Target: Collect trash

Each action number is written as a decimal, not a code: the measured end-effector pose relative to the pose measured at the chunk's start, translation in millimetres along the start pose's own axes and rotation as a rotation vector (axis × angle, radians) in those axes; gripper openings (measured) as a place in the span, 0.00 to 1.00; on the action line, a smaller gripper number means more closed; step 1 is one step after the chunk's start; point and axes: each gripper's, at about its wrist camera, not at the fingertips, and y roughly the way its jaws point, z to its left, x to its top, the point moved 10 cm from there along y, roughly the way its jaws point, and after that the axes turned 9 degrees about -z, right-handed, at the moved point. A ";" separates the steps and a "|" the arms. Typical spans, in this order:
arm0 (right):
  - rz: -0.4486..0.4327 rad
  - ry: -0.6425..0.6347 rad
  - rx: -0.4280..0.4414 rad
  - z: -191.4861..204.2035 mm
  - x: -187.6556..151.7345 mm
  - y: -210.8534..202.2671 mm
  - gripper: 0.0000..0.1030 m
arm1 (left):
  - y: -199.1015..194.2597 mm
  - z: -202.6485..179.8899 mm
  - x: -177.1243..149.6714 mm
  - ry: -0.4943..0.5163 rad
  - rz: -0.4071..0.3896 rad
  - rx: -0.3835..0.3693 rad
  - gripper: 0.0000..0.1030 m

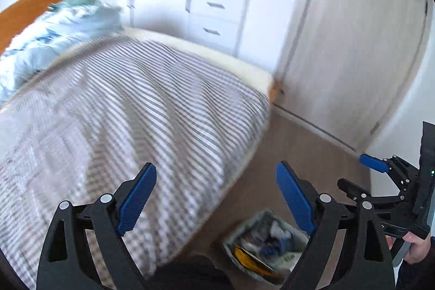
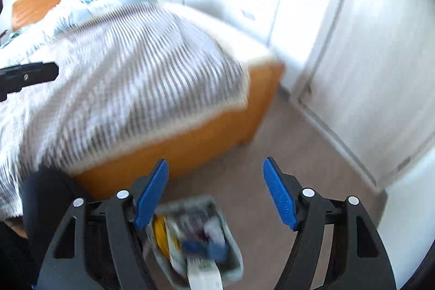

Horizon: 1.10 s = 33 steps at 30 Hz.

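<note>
step: scan bed for trash, judged | left hand-held gripper (image 1: 216, 197) spread, empty | right hand-held gripper (image 2: 214, 195) spread, empty | trash bin (image 2: 195, 238) on floor beside bed (image 1: 122, 99), full | advice: slow down, frames blurred | right view alone shows bed's orange frame; left alone shows drawers (image 1: 214, 18)

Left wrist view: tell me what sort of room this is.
A bedroom, most likely: a bed with a striped cover, a white wardrobe with drawers, and a door.
</note>
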 end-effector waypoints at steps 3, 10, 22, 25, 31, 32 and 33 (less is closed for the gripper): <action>-0.107 -0.006 0.068 39.7 45.3 -0.4 0.72 | -37.4 46.4 26.4 -0.018 -0.121 0.097 0.89; -0.305 -0.047 0.281 173.1 130.1 1.5 0.80 | -131.4 170.4 53.7 -0.069 -0.305 0.373 0.93; -0.445 -0.035 0.550 361.3 193.9 5.3 0.81 | -280.1 353.3 15.2 -0.144 -0.480 0.765 0.93; -0.432 -0.048 0.586 386.4 185.4 8.3 0.81 | -297.1 381.7 -5.8 -0.220 -0.499 0.811 0.93; -0.458 -0.129 0.618 414.6 139.2 13.3 0.81 | -300.7 397.1 -67.2 -0.276 -0.504 0.850 0.93; -0.459 -0.136 0.611 416.2 132.5 16.4 0.81 | -301.6 398.5 -77.9 -0.274 -0.508 0.873 0.93; -0.460 -0.138 0.608 417.5 127.1 19.0 0.81 | -303.7 400.4 -87.5 -0.277 -0.508 0.902 0.93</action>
